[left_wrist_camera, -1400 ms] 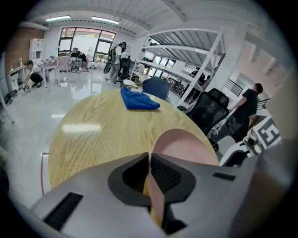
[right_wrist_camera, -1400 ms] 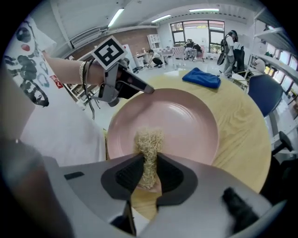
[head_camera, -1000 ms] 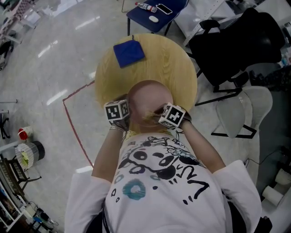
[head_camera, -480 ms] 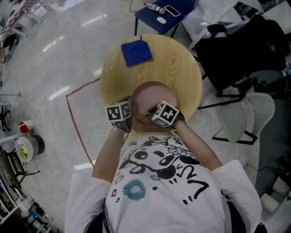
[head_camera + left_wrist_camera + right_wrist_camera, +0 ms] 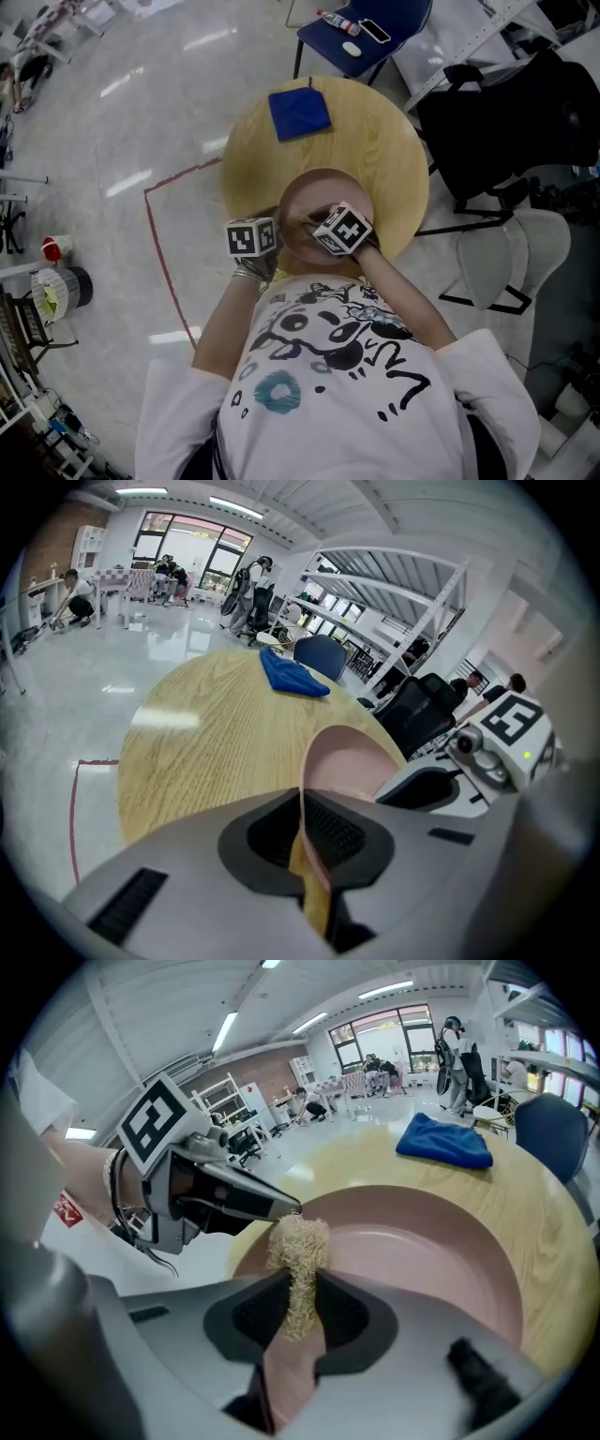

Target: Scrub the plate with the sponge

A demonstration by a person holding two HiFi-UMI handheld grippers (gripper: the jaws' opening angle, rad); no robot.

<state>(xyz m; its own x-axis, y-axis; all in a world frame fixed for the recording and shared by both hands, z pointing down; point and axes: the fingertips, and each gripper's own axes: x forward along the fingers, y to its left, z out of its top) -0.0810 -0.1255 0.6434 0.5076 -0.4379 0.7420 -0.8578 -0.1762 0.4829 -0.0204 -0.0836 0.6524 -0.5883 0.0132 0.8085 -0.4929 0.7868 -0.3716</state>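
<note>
Plate [image 5: 323, 195], pink and shallow, sits at the near edge of the round wooden table [image 5: 375, 141], just in front of the person. The left gripper [image 5: 302, 832] is clamped tight on the plate's near-left rim. The right gripper [image 5: 300, 1288] is clamped on a tan, fibrous sponge [image 5: 300, 1241] whose free tip sticks out over the plate's left inner slope; contact cannot be told. To scrub well, that tip likely needs pressing flat on the surface and working in overlapping strokes while the left grip stops the plate sliding. The head view places the plate on the table, but the marker cubes cover both pinches; only the gripper views show them.
</note>
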